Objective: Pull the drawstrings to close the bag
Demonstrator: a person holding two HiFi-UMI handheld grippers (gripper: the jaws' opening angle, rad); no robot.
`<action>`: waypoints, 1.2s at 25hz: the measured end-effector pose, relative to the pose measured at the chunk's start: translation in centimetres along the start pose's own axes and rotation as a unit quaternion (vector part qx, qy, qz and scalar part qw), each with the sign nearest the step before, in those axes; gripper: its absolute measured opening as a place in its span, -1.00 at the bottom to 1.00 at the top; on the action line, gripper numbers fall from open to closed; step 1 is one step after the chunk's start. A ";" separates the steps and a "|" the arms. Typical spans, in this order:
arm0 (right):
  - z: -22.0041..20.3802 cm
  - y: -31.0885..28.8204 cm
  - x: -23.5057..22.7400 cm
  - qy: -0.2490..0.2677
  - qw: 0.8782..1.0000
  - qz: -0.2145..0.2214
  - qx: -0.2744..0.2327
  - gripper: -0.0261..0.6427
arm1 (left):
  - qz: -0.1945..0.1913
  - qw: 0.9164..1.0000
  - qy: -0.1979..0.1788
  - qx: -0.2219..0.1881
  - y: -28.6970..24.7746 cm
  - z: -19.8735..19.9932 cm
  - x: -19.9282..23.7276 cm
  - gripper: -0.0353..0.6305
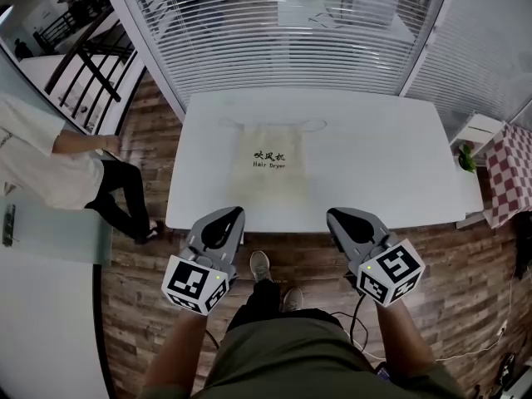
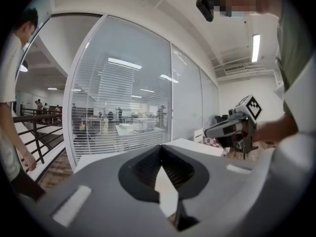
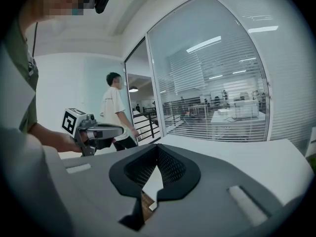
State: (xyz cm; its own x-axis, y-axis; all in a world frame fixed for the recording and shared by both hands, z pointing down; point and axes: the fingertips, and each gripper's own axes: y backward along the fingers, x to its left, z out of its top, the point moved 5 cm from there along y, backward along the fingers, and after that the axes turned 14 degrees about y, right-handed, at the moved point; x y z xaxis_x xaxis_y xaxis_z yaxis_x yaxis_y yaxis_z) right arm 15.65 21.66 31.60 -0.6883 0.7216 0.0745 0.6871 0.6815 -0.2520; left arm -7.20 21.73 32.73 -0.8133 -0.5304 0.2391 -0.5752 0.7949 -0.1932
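lying flat on white table (image 1: 378, 160), bag (image 1: 271, 158) untouched.

cream bag (image 1: 274, 181) with black print (image 1: 269, 160), white table (image 1: 374, 156), red-checked cloth (image 1: 509, 173), brown wood floor (image 1: 150, 260).

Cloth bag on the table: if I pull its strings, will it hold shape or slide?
The bag lies flat and thin, so it is probably floppy and light. On the smooth white table it will likely slide toward a one-sided pull. The thin strings look limp.
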 end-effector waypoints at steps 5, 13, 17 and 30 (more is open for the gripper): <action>0.2 -2.6 -0.8 -0.002 1.000 -0.008 0.013 -0.89 | -0.011 1.000 0.005 0.005 -1.9 0.2 2.7 -0.88; 0.0 -7.5 -2.8 -0.014 0.999 -0.022 0.034 -0.89 | -0.023 0.999 0.015 0.021 -5.3 0.8 8.0 -0.88; 0.5 -10.4 -3.5 -0.015 0.999 -0.028 0.038 -0.89 | -0.031 0.999 0.018 0.025 -6.9 1.3 10.7 -0.88; 1.5 -18.0 -5.0 -0.016 0.997 -0.052 0.056 -0.89 | -0.057 0.997 0.027 0.035 -10.4 2.6 18.3 -0.88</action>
State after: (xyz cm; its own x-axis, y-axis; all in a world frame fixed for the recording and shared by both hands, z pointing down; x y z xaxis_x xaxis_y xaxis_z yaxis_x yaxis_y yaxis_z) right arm 6.39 5.65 34.29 -0.7626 0.6424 0.0756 0.5827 0.7330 -0.3510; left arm -16.32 3.01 36.61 -0.7369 -0.5986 0.3141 -0.6705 0.7061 -0.2276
